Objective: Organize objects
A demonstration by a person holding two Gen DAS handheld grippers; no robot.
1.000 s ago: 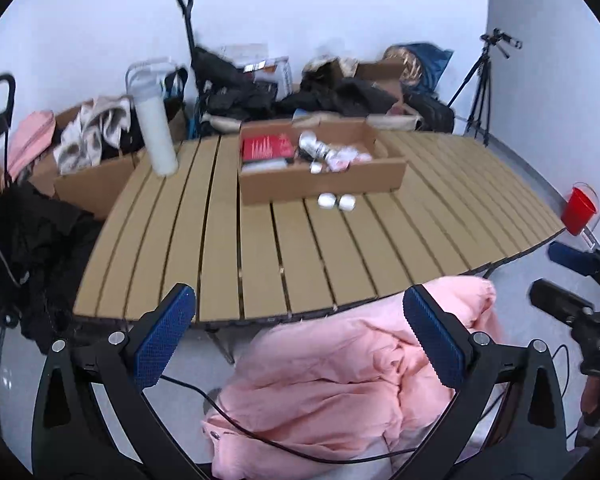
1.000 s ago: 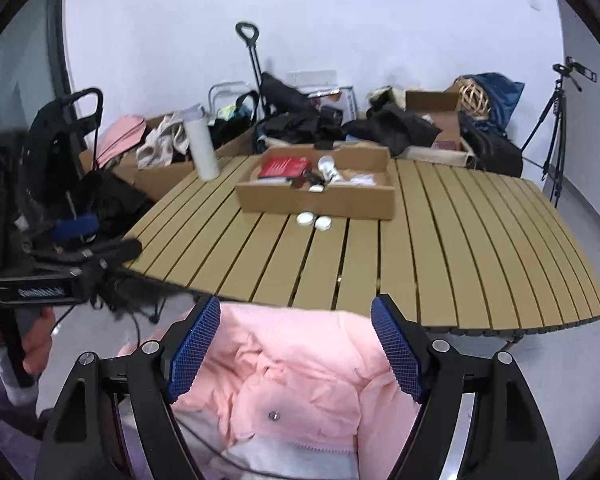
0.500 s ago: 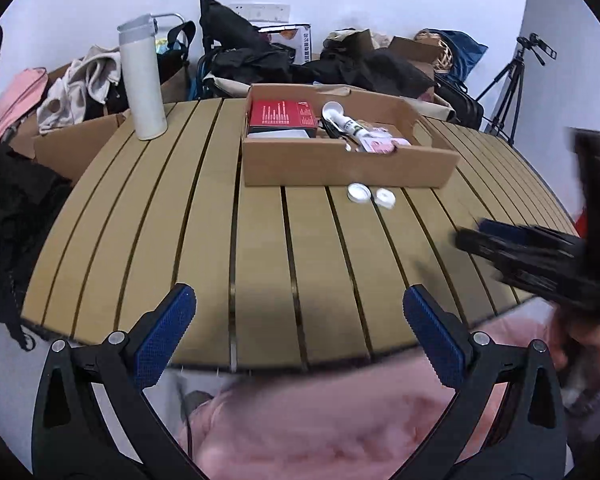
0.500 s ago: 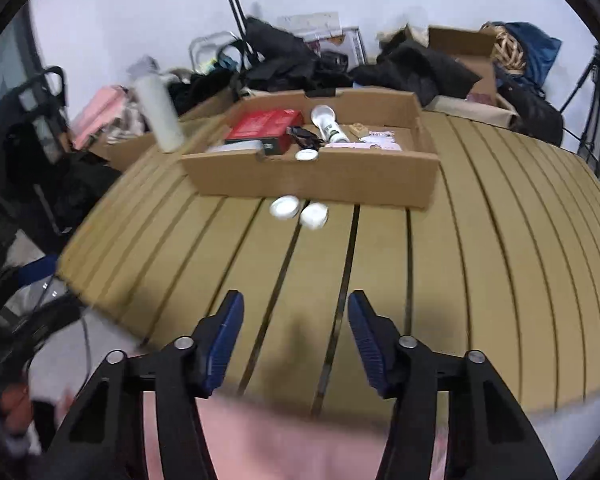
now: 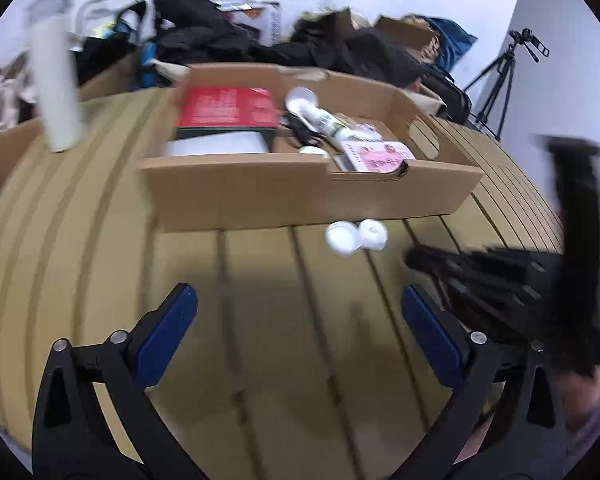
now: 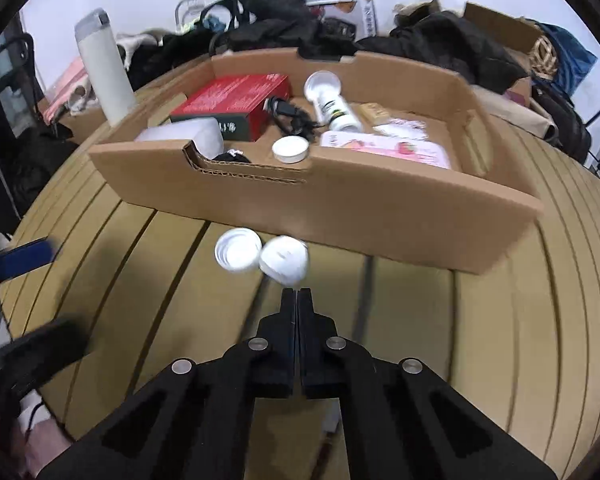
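Note:
Two small white round jars, one (image 6: 238, 249) beside the other (image 6: 285, 260), lie on the slatted wooden table (image 6: 520, 320) just in front of a low cardboard box (image 6: 340, 208). They also show in the left wrist view (image 5: 342, 237). The box holds a red carton (image 6: 236, 98), a white bottle (image 6: 332, 104), a white jar (image 6: 290, 149) and a pink packet (image 6: 388, 148). My right gripper (image 6: 298, 294) is shut and empty, its tips just short of the right jar. My left gripper (image 5: 300, 312) is open and empty above the table.
A tall white flask (image 6: 106, 68) stands at the table's back left. Dark bags and clothes (image 6: 440, 44) pile up behind the box. A tripod (image 5: 500, 64) stands at the far right. The right gripper's body (image 5: 540, 280) crosses the left wrist view's right side.
Both grippers have moved forward over the table toward the box and the jars. The right gripper's fingers have closed from wide open to shut. The left gripper stays open.

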